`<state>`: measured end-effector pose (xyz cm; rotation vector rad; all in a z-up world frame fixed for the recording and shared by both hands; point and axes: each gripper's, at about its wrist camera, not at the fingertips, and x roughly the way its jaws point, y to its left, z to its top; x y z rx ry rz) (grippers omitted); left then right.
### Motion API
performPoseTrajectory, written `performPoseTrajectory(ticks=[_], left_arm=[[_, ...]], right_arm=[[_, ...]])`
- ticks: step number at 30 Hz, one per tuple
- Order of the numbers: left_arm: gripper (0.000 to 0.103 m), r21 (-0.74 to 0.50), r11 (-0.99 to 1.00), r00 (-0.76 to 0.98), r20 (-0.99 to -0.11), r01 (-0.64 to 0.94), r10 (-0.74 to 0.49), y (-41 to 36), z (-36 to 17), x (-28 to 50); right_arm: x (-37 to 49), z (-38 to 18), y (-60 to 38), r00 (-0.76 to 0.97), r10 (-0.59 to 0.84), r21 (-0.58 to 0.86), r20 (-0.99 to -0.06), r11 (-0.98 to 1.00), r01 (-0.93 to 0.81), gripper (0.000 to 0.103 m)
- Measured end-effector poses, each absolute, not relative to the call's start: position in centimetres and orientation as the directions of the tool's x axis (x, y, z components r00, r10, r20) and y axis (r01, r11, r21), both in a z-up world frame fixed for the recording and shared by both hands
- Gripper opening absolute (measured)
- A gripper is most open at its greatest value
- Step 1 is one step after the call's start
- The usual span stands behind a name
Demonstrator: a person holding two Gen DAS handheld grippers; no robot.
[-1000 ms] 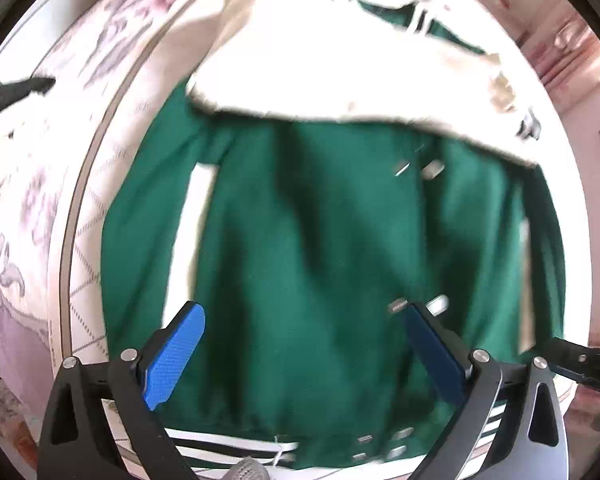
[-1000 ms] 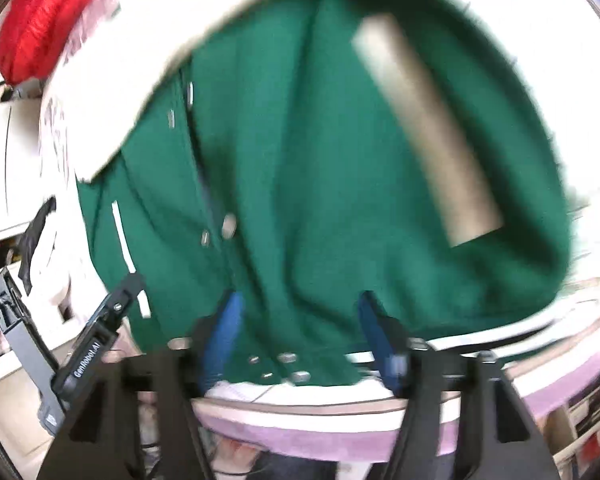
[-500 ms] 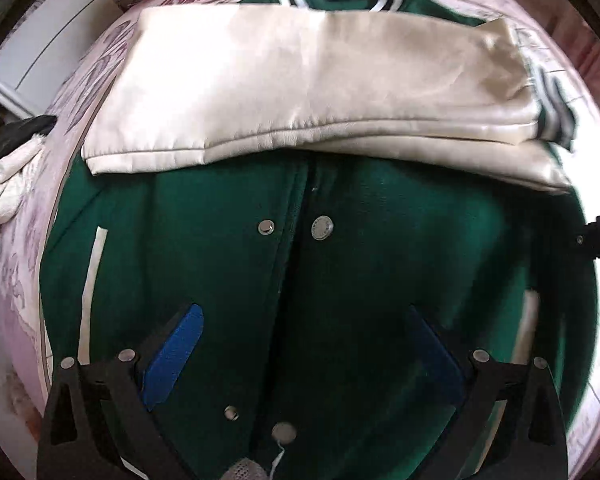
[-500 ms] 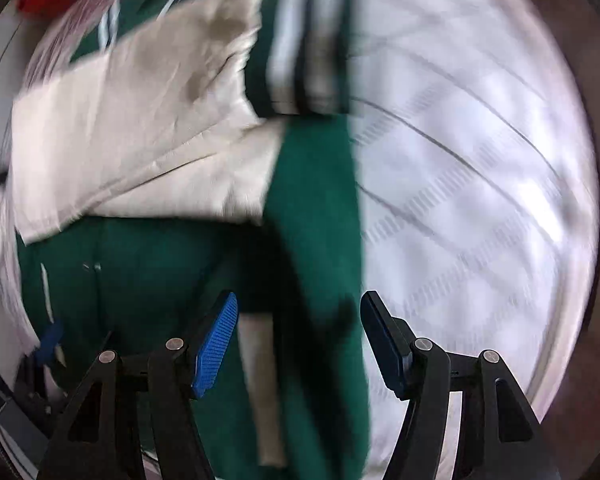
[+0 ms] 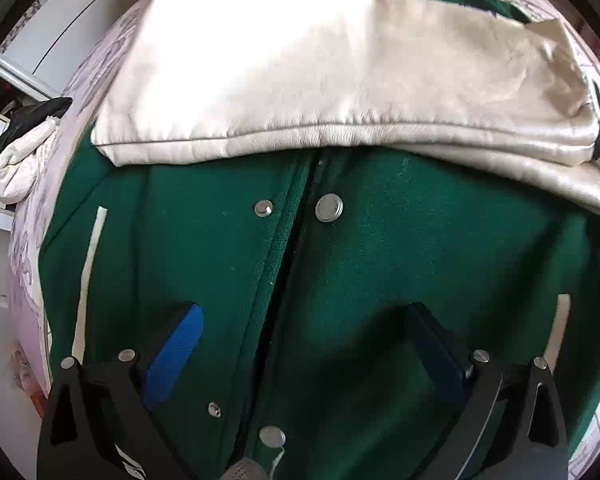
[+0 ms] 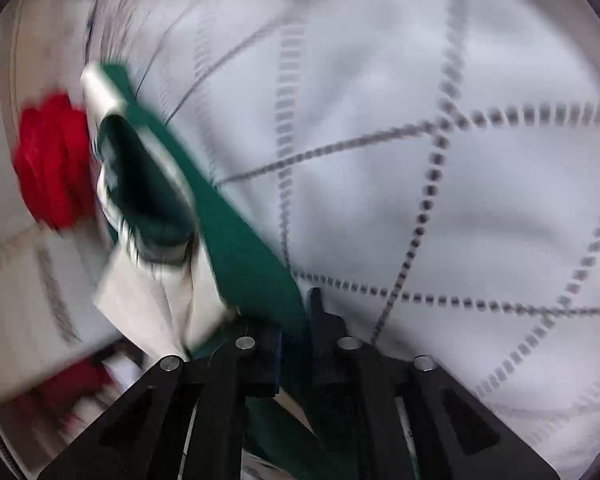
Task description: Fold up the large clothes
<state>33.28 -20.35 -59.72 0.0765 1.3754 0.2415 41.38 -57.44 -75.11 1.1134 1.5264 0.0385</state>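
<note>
Green jacket [image 5: 228,264] spread flat on patterned bedspread [image 6: 440,184], cream sleeves [image 5: 300,72] folded across chest above snap buttons [image 5: 329,207]. Left gripper [image 5: 308,344] hovers over jacket's lower front, jaws wide apart, nothing between them. Right gripper [image 6: 296,344] at jacket's edge, jaws closing, green fabric fold pinched between pads. Red cloth [image 6: 52,160] beyond jacket, blurred.
</note>
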Motion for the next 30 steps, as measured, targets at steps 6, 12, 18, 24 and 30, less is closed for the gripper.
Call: performPoseTrajectory(ticks=[6,12,18,24,30], left_arm=[[0.103,0.198,0.972,0.181,-0.959,-0.125,0.218,-21.9,-59.1,30.7],[0.103,0.172,0.975,0.134,-0.972,-0.141,0.191,-21.6,-60.5,27.8],[0.103,0.095,0.974,0.168,-0.977,-0.205,0.13,-19.9,-57.5,25.7],[0.103,0.067,0.962,0.249,-0.959,-0.265,0.136,-15.3,-52.7,26.6],[0.103,0.075,0.933,0.375,-0.902,-0.352,0.214,-8.9,-48.0,35.9]], right_arm=[[38.6,-73.1,-53.8,-0.122,0.434,0.398,-0.893,0.886,0.238,0.052],[36.8,-69.7,-53.5,-0.093,0.244,0.219,-0.965,0.95,0.221,0.037],[32.8,-71.2,-52.0,-0.139,0.168,0.155,-0.976,0.983,0.096,0.052],[33.9,-65.0,-53.6,-0.047,0.284,0.27,-0.958,0.943,0.196,0.053],[42.8,-60.4,-52.5,0.101,0.294,0.309,-0.95,0.931,0.196,0.057]])
